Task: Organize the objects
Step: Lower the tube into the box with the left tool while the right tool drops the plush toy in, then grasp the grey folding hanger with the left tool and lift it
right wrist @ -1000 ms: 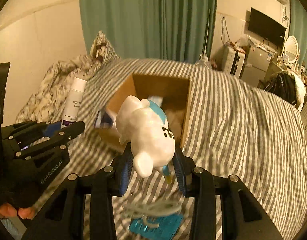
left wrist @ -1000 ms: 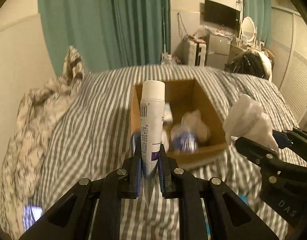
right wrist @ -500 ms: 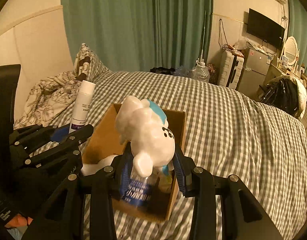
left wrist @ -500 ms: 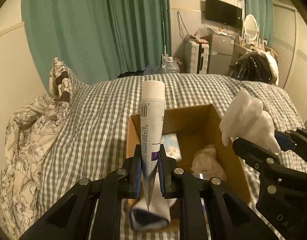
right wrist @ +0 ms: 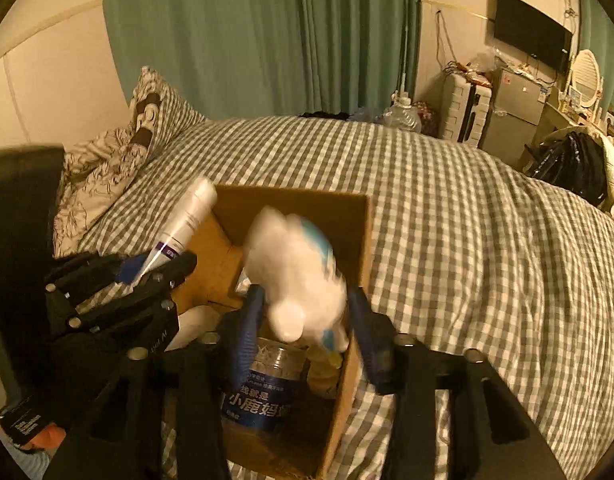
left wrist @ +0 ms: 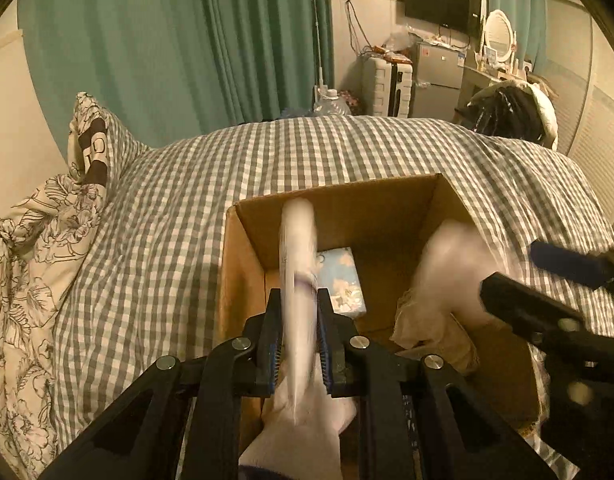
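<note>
The left gripper (left wrist: pixel 299 332) clamps a smooth white tube (left wrist: pixel 298 264), blurred, leaning forward over the open cardboard box (left wrist: pixel 243 264) on the gingham bedspread (left wrist: pixel 167 220). The right gripper (right wrist: pixel 303 320) stands wide around a soft, rounded white plush toy (right wrist: pixel 295 276) (whether it touches the pads, I cannot tell). Only the right wrist view shows the ribbed clear bottle (right wrist: pixel 267 392) beneath its fingers; only the left shows a flat floral packet (left wrist: pixel 341 280) ahead.

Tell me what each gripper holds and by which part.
Left gripper appears shut on the white tube, gripped near its lower end. Right gripper looks open; the white plush toy, blurred, sits between its jaws over the cardboard box.
</note>
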Demonstrator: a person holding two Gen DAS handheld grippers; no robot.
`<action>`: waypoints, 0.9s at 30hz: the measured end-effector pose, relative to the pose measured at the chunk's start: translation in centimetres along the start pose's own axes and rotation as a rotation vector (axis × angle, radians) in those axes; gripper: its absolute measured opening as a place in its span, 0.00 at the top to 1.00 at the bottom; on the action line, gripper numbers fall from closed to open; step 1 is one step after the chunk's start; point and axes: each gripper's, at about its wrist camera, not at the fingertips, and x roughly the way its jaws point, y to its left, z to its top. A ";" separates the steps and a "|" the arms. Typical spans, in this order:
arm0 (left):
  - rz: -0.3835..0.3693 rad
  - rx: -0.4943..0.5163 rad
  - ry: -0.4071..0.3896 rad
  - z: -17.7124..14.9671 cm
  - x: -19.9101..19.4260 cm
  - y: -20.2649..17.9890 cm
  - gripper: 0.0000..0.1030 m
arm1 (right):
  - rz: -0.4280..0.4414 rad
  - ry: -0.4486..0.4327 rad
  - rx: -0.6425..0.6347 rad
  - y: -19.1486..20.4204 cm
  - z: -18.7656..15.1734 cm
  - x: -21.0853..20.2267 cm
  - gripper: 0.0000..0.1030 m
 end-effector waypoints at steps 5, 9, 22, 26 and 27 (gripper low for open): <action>0.034 -0.010 -0.043 0.1 -3.0 0.1 0.21 | -0.008 -0.064 0.001 -0.2 0.5 -4.2 0.34; 0.034 -0.021 -0.080 0.0 -6.3 0.3 0.15 | -0.034 -0.101 -0.008 -0.3 0.4 -8.1 0.30; 0.007 -0.060 -0.177 -3.5 -16.6 0.6 0.02 | -0.101 -0.157 -0.039 -0.4 -3.6 -18.7 0.14; -0.007 -0.075 -0.164 -6.4 -17.7 0.6 0.02 | -0.105 -0.139 -0.031 -0.3 -6.3 -19.5 0.14; -0.006 -0.078 -0.156 -7.1 -17.7 0.5 0.02 | -0.107 -0.127 -0.031 -0.2 -7.3 -19.5 0.14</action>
